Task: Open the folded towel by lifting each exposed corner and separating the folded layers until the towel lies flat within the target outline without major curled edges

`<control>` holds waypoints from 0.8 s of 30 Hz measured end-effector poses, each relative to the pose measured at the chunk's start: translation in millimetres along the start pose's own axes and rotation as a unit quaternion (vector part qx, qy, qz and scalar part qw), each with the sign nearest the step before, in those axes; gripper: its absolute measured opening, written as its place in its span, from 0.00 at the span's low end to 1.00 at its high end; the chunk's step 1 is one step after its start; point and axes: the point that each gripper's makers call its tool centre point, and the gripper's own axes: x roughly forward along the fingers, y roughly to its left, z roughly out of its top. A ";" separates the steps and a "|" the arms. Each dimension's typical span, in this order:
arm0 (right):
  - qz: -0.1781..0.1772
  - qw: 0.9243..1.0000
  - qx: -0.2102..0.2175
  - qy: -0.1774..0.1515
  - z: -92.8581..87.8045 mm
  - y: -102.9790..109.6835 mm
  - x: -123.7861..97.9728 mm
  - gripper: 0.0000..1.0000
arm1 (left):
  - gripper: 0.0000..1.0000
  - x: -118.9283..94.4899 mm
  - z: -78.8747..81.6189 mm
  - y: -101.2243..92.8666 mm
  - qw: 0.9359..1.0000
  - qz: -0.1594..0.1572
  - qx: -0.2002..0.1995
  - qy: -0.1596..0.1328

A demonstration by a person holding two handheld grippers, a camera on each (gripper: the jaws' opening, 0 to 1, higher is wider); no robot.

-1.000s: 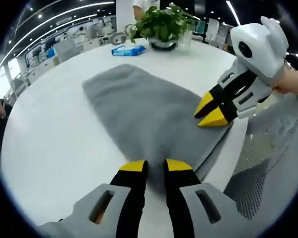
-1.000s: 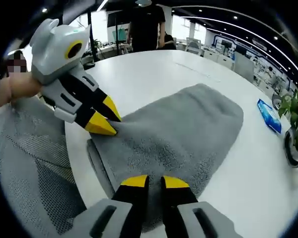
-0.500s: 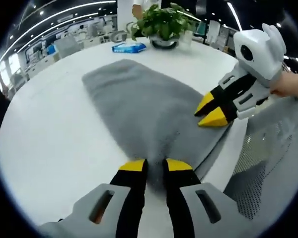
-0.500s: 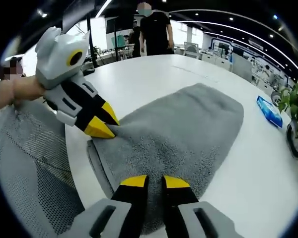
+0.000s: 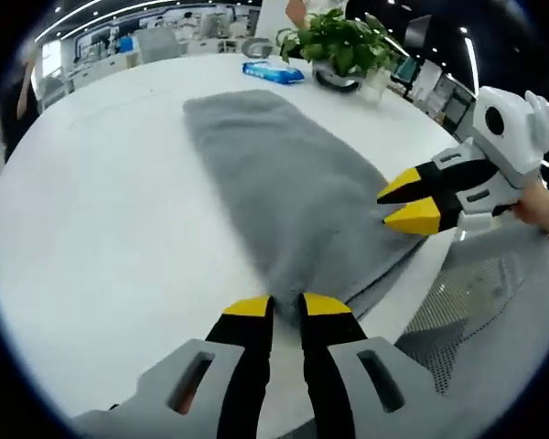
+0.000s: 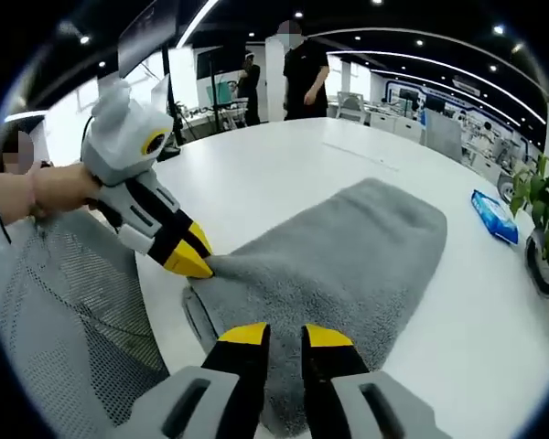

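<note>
Folded towel [image 5: 284, 187]: long axis toward potted plant [image 5: 343, 46]. Left gripper [image 5: 286, 305], right gripper [image 6: 286, 335] each pinch a near corner.

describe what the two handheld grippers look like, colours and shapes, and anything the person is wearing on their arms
Both match: the left gripper and right gripper have light grey moulded bodies with slotted openings, and black jaws capped with yellow tips. Seen from the other side, each carries a rounded white-grey housing with ear-like bumps. A hand holds the left one; no sleeve is visible at the wrist, and no cables can be made out.
</note>
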 end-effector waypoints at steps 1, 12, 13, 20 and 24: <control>0.000 1.000 0.003 -0.002 1.6 0.5 -1.0 0.11 | 0.06 -1.5 1.6 -0.9 1.000 -0.002 -0.003 -0.001; 0.039 0.997 -0.033 -0.062 54.4 40.4 -14.0 0.18 | 0.03 -33.3 61.4 -25.3 0.994 -0.058 -0.063 -0.072; 0.039 0.996 -0.037 -0.065 58.0 43.5 -13.8 0.20 | 0.03 -34.7 68.1 -29.5 0.994 -0.063 -0.057 -0.073; -0.009 0.992 -0.114 -0.048 63.7 33.1 -4.6 0.24 | 0.03 -37.2 88.3 -45.3 0.994 -0.084 -0.020 -0.064; -0.009 0.991 -0.127 -0.042 63.8 28.9 -3.5 0.17 | 0.03 -40.0 92.5 -51.4 0.994 -0.093 0.011 -0.055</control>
